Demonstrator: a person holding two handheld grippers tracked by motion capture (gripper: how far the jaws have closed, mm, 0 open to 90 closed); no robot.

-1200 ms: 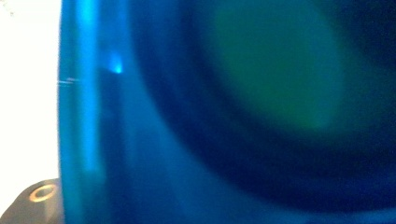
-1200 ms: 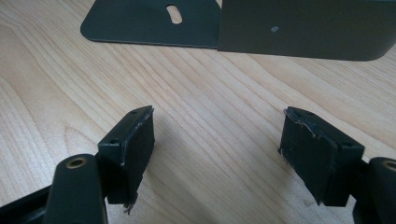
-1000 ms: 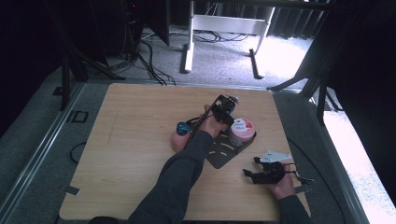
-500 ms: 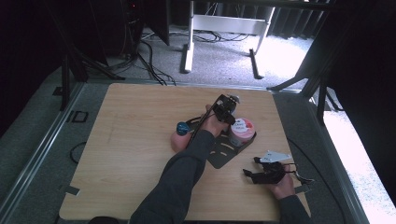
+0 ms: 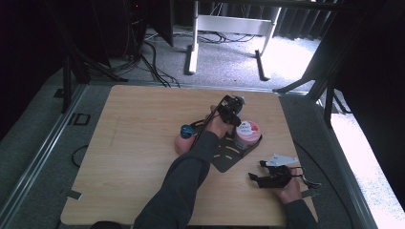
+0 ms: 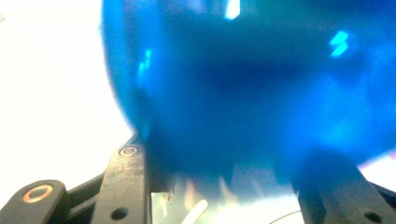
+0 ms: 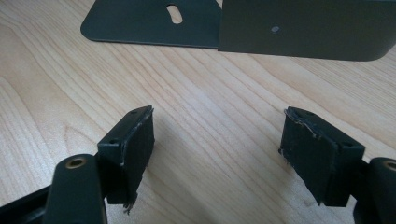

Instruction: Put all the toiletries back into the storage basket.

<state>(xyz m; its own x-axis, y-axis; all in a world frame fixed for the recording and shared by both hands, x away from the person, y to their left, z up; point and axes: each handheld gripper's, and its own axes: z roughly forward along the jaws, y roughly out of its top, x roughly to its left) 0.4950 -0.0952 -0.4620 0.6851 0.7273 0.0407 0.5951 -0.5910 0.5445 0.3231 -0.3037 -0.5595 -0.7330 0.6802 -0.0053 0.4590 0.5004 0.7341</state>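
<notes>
On the wooden table [image 5: 133, 143], the left gripper [image 5: 233, 109] clasps a blue object [image 6: 252, 84].

A light wooden table [image 5: 133, 143] occupies the frame centre. Directly on it, right of centre: a dark metal bracket [image 5: 228, 156], a pink tub [image 5: 247, 134], a pink container [image 5: 183, 142] with a blue cap.

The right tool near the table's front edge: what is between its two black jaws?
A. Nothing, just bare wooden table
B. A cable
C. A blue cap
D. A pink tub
A: in the right gripper view the right tool's two black jaws stand apart with bare light wooden table between them; the flat dark metal plate lies farther off, untouched.
</notes>
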